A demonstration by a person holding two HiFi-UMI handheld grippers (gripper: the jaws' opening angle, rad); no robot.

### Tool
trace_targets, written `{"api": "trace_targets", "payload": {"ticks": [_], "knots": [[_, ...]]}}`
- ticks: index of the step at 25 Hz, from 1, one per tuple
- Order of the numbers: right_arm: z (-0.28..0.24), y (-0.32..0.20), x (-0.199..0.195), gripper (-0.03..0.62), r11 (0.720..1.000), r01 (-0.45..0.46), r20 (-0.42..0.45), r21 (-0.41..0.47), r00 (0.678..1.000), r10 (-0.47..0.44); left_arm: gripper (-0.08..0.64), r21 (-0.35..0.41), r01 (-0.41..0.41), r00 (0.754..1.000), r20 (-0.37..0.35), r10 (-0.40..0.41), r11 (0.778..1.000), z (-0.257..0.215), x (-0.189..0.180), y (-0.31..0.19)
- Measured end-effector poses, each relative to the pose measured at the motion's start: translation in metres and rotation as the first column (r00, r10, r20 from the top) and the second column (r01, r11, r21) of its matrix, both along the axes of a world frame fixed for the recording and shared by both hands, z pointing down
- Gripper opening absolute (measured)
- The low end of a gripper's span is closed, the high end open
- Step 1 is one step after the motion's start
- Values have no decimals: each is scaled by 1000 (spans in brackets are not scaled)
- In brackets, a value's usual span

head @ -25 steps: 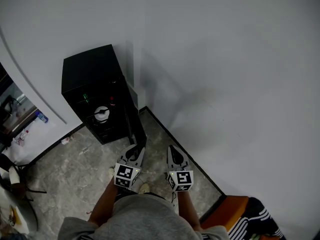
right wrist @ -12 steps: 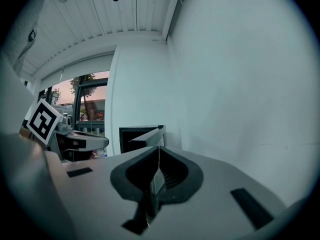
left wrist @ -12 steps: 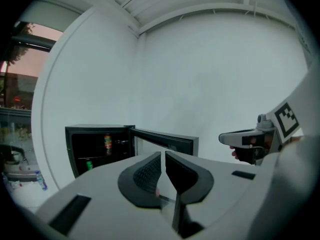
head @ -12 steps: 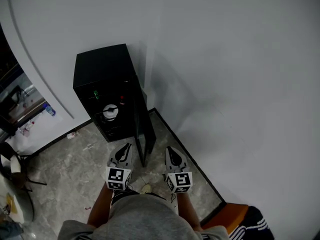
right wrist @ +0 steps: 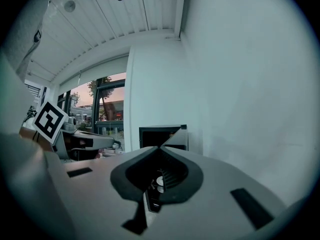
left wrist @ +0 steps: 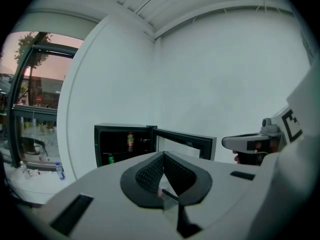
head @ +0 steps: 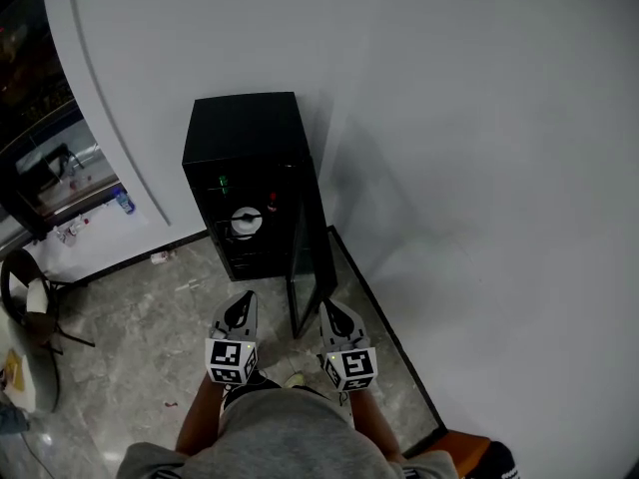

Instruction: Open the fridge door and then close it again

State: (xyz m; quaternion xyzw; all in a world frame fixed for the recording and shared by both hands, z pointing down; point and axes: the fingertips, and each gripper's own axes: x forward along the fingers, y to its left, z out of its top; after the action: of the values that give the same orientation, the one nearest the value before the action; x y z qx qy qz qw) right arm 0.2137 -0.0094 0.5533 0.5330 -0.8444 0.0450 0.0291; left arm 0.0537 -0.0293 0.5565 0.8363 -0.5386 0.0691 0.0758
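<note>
Here, nearest to you, your grey shirt (head: 280,445) fills the bottom of the head view, and both forearms reach forward from it. The left tongs (head: 242,301) are closed, the dark ribbed pads meeting at a point (the jaws have just been closing, with nothing between them). The right tongs (head: 328,308) are likewise pressed together and hold nothing. The two stand side by side above the grey marbled floor tiles (head: 130,337), near each other but apart.

Just beyond them, the black-framed fridge door (head: 312,262) stands swung wide open. Its free edge points back toward the gap between the tongs, and neither of them touches it. Behind the door, the small black box-shaped fridge (head: 245,133) sits on the floor against the white wall (head: 479,118), its dark inside exposed. On its shelves you can make out a tall can (left wrist: 130,141) higher up, a green can (left wrist: 110,159) lower down, and a round white thing (head: 246,222) that I cannot identify.

Farther left, a small bottle with blue on it (head: 124,203) stands on the floor at the foot of a curved white wall. A dark-framed window (left wrist: 30,99) lies past it.
</note>
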Motion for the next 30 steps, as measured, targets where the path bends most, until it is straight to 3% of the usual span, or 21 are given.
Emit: {"api": "trace_targets", "payload": {"ticks": [9, 30], "knots": [[-1, -7, -20, 25, 998, 60, -4, 0, 998, -60, 3, -1, 63, 998, -16, -63, 998, -1, -22, 3], [1, -10, 18, 26, 1000, 7, 17, 20, 1000, -7, 5, 4, 6, 1000, -1, -6, 1000, 3, 1, -2]]}}
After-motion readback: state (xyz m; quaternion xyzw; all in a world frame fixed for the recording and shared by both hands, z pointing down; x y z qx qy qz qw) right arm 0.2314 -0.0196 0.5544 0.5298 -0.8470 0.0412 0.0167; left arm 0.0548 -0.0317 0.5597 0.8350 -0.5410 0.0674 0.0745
